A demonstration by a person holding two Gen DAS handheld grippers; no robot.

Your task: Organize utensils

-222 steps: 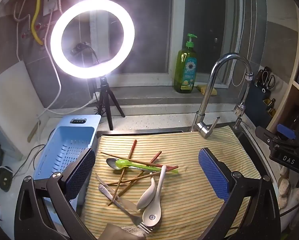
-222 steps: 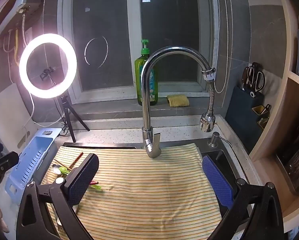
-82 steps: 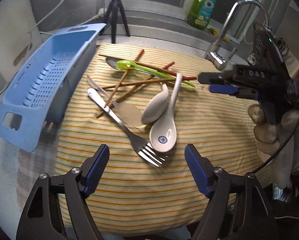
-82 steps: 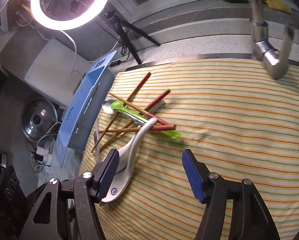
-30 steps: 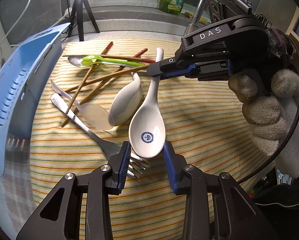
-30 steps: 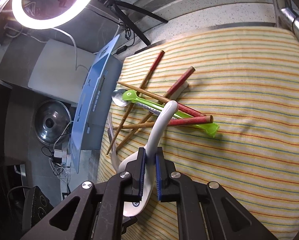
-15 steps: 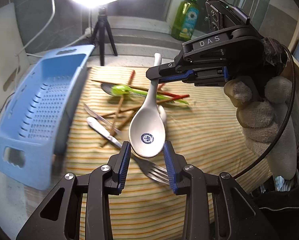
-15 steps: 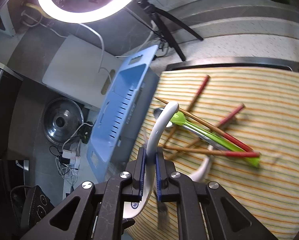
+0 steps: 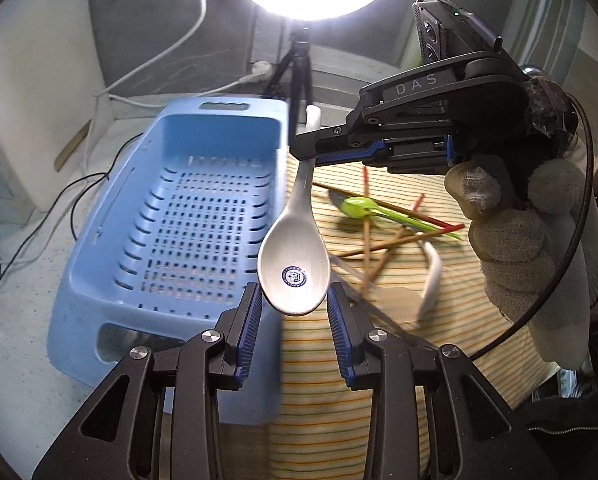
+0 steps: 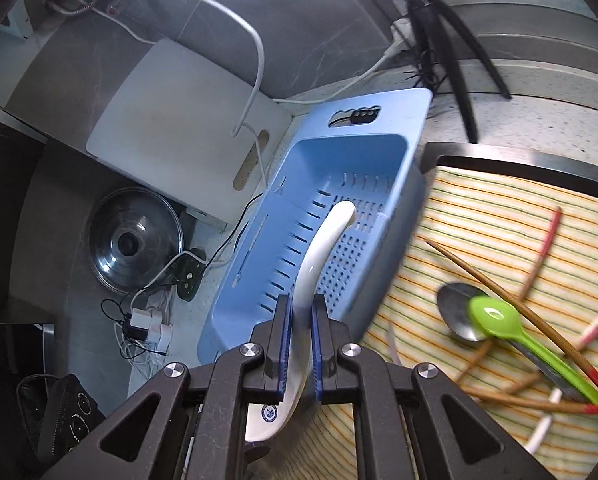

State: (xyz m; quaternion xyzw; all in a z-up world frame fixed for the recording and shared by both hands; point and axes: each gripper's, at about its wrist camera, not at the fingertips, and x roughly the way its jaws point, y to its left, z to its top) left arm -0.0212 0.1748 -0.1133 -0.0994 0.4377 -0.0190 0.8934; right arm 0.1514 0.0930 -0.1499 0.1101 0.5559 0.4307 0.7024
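A white ceramic spoon (image 9: 295, 256) with a blue emblem hangs in the air between both grippers. My left gripper (image 9: 293, 312) is shut on its bowl. My right gripper (image 10: 299, 344) is shut on its handle (image 10: 319, 256); it also shows in the left wrist view (image 9: 339, 152). The spoon is over the right rim of the blue slotted basket (image 9: 187, 220), which looks empty. On the striped cloth (image 9: 399, 360) lie a green spoon (image 9: 379, 208), a metal spoon (image 10: 457, 312), a second white spoon (image 9: 427, 284), several chopsticks (image 9: 387, 244) and a blurred fork.
A ring light on a tripod (image 9: 299, 64) stands behind the basket. A white board (image 10: 179, 136) leans at the left. A pot lid (image 10: 135, 244) and cables (image 10: 147, 324) lie left of the basket.
Both grippers have carried the white spoon left, from above the cloth to above the basket's right edge. The other utensils lie where they were.
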